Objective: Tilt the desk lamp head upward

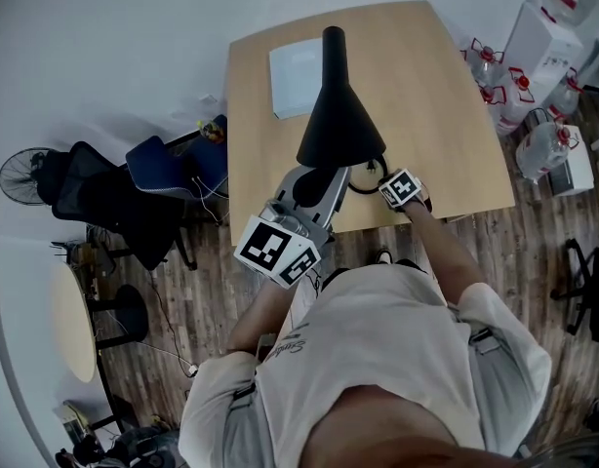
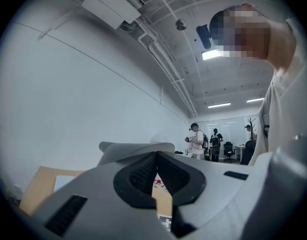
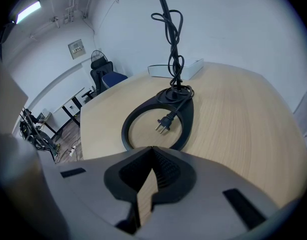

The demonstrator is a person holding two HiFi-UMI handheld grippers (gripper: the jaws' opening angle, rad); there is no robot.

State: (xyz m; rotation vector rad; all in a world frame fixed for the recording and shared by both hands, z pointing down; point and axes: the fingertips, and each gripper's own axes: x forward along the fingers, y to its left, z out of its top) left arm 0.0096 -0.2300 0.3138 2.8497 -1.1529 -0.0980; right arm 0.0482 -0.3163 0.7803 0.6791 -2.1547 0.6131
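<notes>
The wooden desk [image 1: 446, 115] spreads out ahead of both grippers. The desk lamp's black cone head [image 1: 337, 125] stands high over it, just beyond the tip of the left gripper [image 2: 156, 156]. That gripper is raised and aimed up into the room, its jaws pressed together on nothing. The right gripper [image 3: 152, 151] sits low at the desk's near edge, jaws likewise closed and empty. The lamp's ring base [image 3: 186, 118] lies just in front of it. The cord [image 3: 173, 39] is wound up the thin stem, and the plug [image 3: 165, 122] lies inside the ring.

The head looks rigid, smooth and fairly light, so pads may slip on the cone's slope. The flared rim or narrow neck seems the surer hold. The open base looks light and may slide or tip, so it probably needs pinning.
</notes>
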